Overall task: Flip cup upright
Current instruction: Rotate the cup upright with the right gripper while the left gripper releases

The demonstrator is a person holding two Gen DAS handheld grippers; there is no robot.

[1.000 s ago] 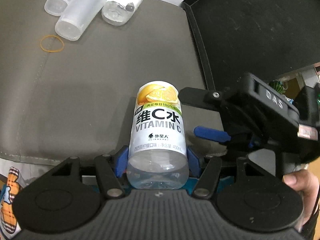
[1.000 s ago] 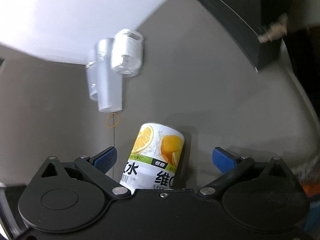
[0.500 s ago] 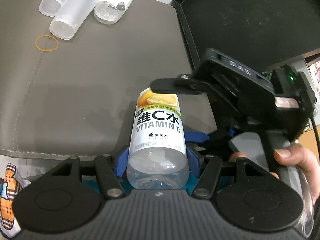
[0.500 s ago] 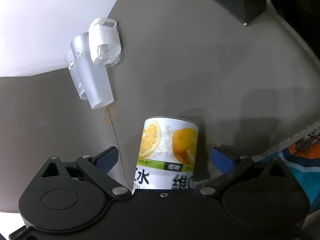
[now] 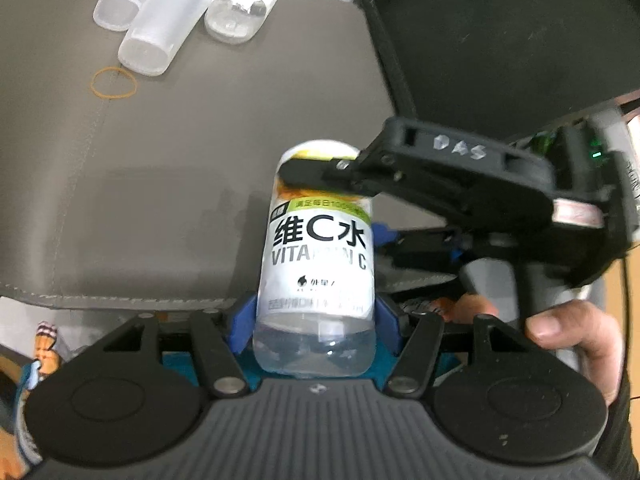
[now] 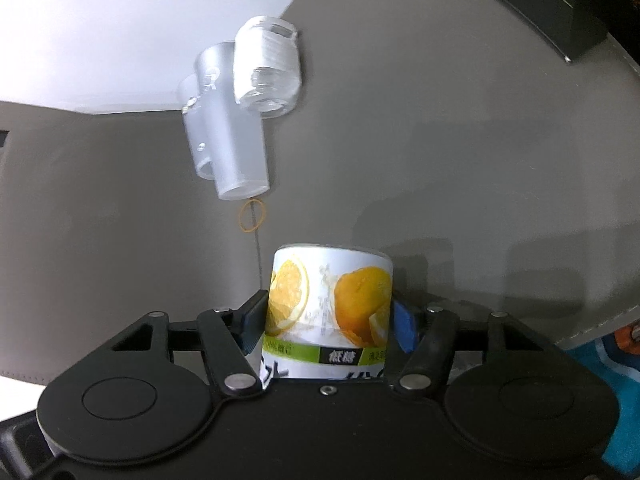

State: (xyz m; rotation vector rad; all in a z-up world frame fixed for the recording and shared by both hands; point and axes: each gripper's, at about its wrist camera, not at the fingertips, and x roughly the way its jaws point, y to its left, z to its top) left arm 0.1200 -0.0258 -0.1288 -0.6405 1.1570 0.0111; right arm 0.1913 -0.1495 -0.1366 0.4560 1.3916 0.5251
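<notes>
The cup is a cut clear bottle with a white "Vitamin C" label and orange pictures [image 5: 318,256]. My left gripper [image 5: 316,316] is shut on its clear closed end. My right gripper [image 6: 328,320] has its blue pads against the label at the other end, shut on the cup [image 6: 330,312]. In the left wrist view the right gripper's black body [image 5: 460,184] reaches in from the right over the cup's far end. The cup is held above the grey mat [image 5: 160,184].
Two frosted plastic cups [image 5: 160,36] and a clear jar [image 5: 244,12] lie on their sides at the mat's far edge, with a rubber band [image 5: 114,83] near them. A black tray [image 5: 500,40] stands at the far right. The mat's stitched front edge [image 5: 120,302] is close.
My right gripper has come in over the cup and closed its pads onto the labelled end. The left gripper has kept its hold on the clear end.
</notes>
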